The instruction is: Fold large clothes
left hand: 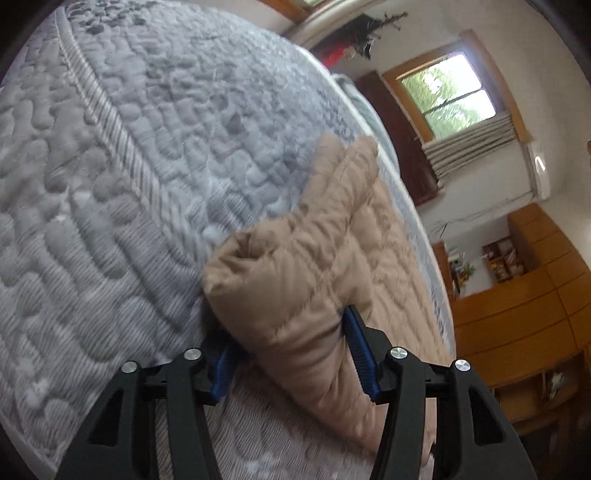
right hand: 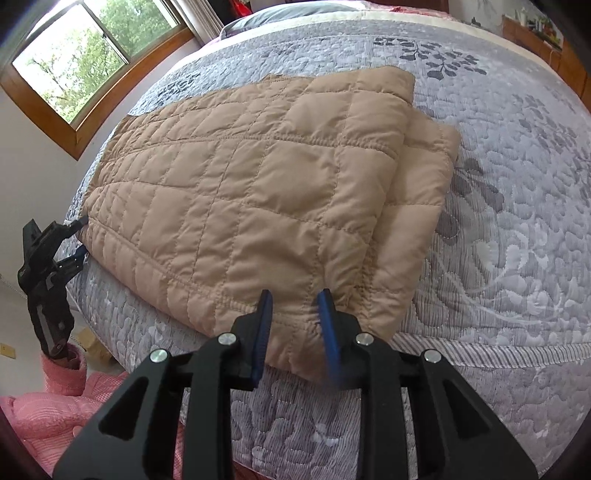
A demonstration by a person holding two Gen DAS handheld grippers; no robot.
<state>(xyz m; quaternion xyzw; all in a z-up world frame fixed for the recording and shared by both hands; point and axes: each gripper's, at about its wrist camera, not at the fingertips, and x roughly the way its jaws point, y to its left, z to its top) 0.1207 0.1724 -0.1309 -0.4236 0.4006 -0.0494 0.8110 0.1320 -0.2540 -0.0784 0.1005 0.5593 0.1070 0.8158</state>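
Observation:
A tan quilted jacket (right hand: 258, 184) lies folded flat on the grey patterned bed quilt (right hand: 498, 221), its hem along the near edge of the bed. My right gripper (right hand: 295, 297) is shut on the hem near the right corner, and the fabric bunches between the blue pads. My left gripper (right hand: 81, 238) is at the jacket's far left corner. In the left wrist view the puffy corner of the jacket (left hand: 332, 229) fills the gap of the left gripper (left hand: 291, 332). Its jaws stand open around it, and one pad (left hand: 360, 354) brushes the cloth.
The bed quilt (left hand: 110, 184) drops over the mattress edge in front of both grippers. A person's pink sleeve (right hand: 62, 369) holds the left gripper beside the bed. A window (right hand: 74, 55) is at the far left, pillows (right hand: 277, 18) at the head, and wooden cabinets (left hand: 517, 314) along the wall.

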